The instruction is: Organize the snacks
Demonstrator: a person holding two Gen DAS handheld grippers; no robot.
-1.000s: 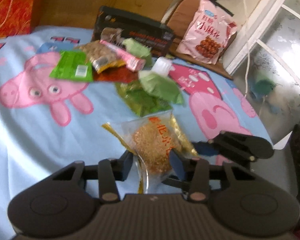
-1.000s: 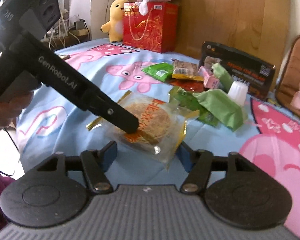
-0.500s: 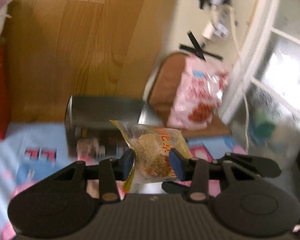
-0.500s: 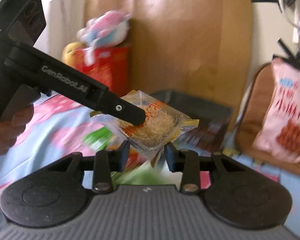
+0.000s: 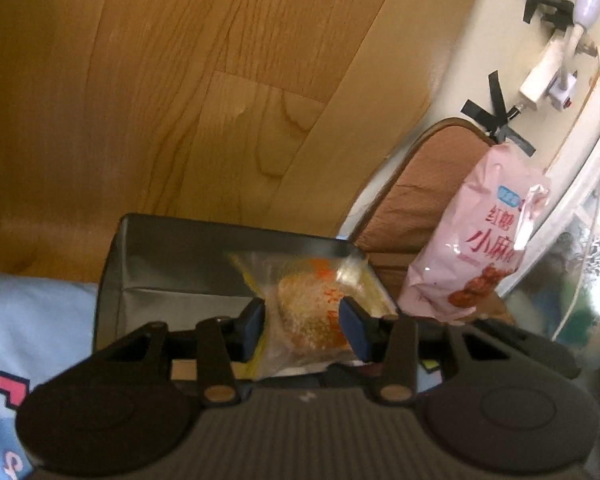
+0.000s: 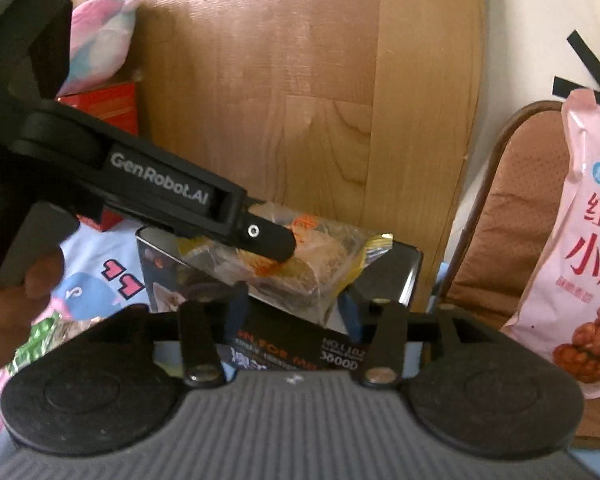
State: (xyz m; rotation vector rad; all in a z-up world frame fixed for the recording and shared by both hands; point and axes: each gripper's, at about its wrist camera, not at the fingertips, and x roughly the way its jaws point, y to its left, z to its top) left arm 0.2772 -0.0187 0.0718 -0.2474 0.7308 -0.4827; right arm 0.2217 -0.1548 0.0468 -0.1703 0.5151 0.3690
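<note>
My left gripper [image 5: 302,328] is shut on a clear packet holding a round sesame cake [image 5: 308,312] with orange print. It holds the packet above the open dark box [image 5: 172,264] at the back of the bed. In the right wrist view the left gripper's finger [image 6: 260,236] lies across the same packet [image 6: 324,252], over the box [image 6: 400,268]. My right gripper [image 6: 292,316] sits just below the packet's lower edge, jaws apart. Whether its pads touch the packet I cannot tell.
A pink bag of fried dough twists [image 5: 484,248] leans on a brown chair back [image 5: 428,184] to the right; it also shows in the right wrist view [image 6: 588,240]. A wooden headboard [image 5: 180,100] stands behind the box. Green snack packets [image 6: 40,340] lie on the pig-print sheet at the left.
The left gripper lifted the sesame cake packet off the sheet and carried it back over the open box. The right gripper followed, its jaws closing in somewhat then spreading again.
</note>
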